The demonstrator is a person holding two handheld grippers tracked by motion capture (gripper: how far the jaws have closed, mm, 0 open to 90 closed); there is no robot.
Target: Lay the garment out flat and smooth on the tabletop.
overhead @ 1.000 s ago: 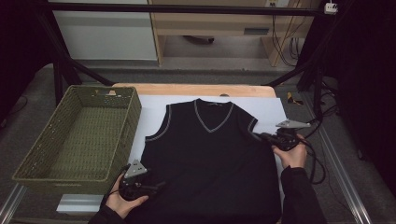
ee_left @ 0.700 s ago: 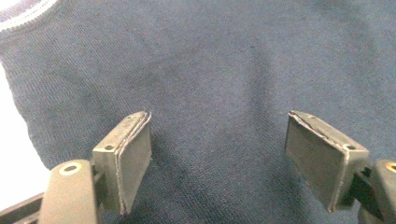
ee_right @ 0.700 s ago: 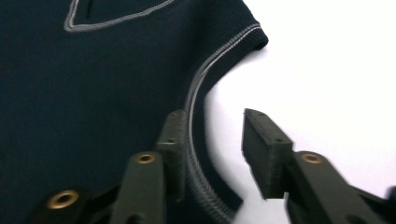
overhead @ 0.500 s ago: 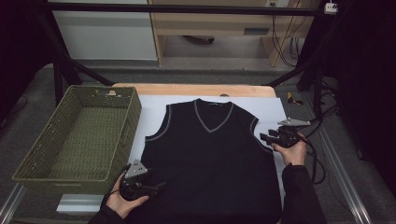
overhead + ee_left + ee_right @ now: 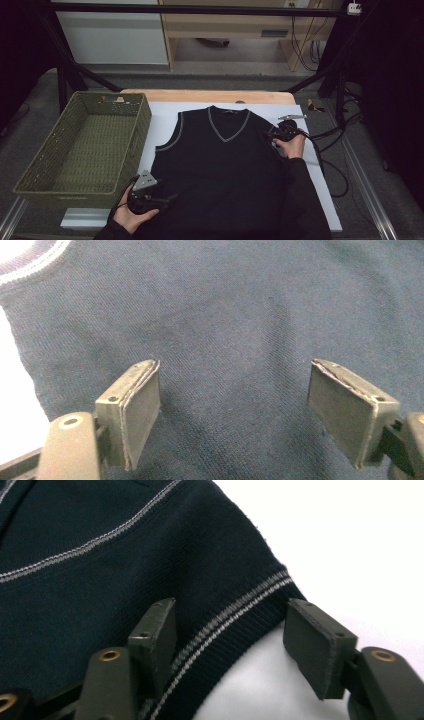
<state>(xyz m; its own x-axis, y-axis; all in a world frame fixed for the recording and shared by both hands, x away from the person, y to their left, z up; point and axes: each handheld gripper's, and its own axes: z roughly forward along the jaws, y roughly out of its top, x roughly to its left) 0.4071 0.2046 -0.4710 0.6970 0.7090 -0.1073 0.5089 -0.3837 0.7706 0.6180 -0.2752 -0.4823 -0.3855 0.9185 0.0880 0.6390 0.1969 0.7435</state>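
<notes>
Dark navy knit sleeveless V-neck vest w/ grey-striped trim [image 5: 225,165] lies flat on white sheet [image 5: 310,175], next to olive woven basket [image 5: 80,145]. Right gripper [image 5: 274,135] at its armhole trim, jaws just opened, straddling the edge, no clamp. Left gripper [image 5: 167,199] over lower vest, jaws apart.

My vest [image 5: 222,170] is dark navy knit, nearly black from above, with pale grey striped trim round the V-neck and both armholes. Close up, the armhole band shows two thin grey-white lines on the navy rib. Under the vest there's a plain white sheet [image 5: 160,122], and left of the vest sits an olive green woven basket [image 5: 85,145]. My jaws are dark grey with a greenish tint, and my left gripper [image 5: 167,198] has a light grey plate on top.
</notes>
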